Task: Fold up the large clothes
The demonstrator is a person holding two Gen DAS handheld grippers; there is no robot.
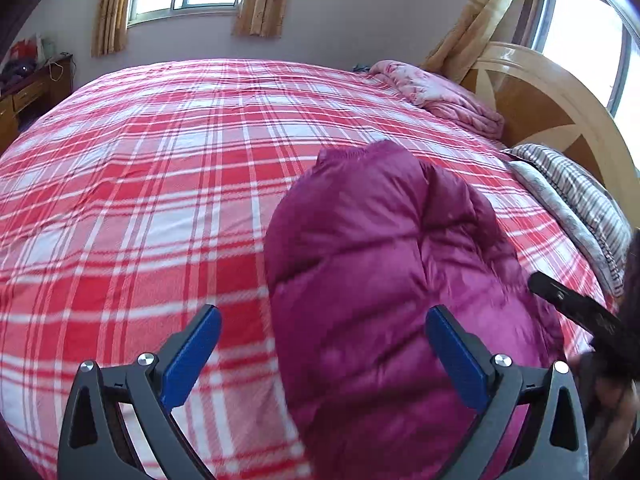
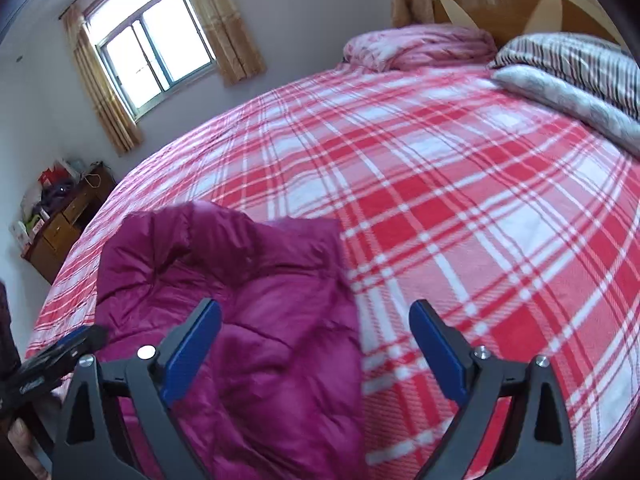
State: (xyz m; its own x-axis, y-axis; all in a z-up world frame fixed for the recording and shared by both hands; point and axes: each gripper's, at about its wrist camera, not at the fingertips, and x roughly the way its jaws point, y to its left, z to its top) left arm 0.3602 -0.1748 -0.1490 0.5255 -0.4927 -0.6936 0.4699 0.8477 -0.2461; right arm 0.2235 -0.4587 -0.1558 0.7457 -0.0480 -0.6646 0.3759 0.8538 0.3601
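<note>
A magenta puffer jacket (image 1: pixel 384 264) lies folded in a thick bundle on the red and white plaid bedspread (image 1: pixel 140 184), near the bed's front edge. My left gripper (image 1: pixel 322 324) is open and empty above its left edge. My right gripper (image 2: pixel 316 320) is open and empty above the jacket's (image 2: pixel 248 304) right edge. The right gripper also shows at the right edge of the left wrist view (image 1: pixel 576 308). The left gripper shows at the lower left of the right wrist view (image 2: pixel 60 354).
A pink quilt (image 1: pixel 436 92) and a striped grey quilt (image 1: pixel 576 204) lie folded by the wooden headboard (image 1: pixel 552 92). A wooden desk (image 2: pixel 64 224) with clutter stands by the far wall under a curtained window (image 2: pixel 152 48). Plaid bedspread (image 2: pixel 480 220) spreads wide to the right of the jacket.
</note>
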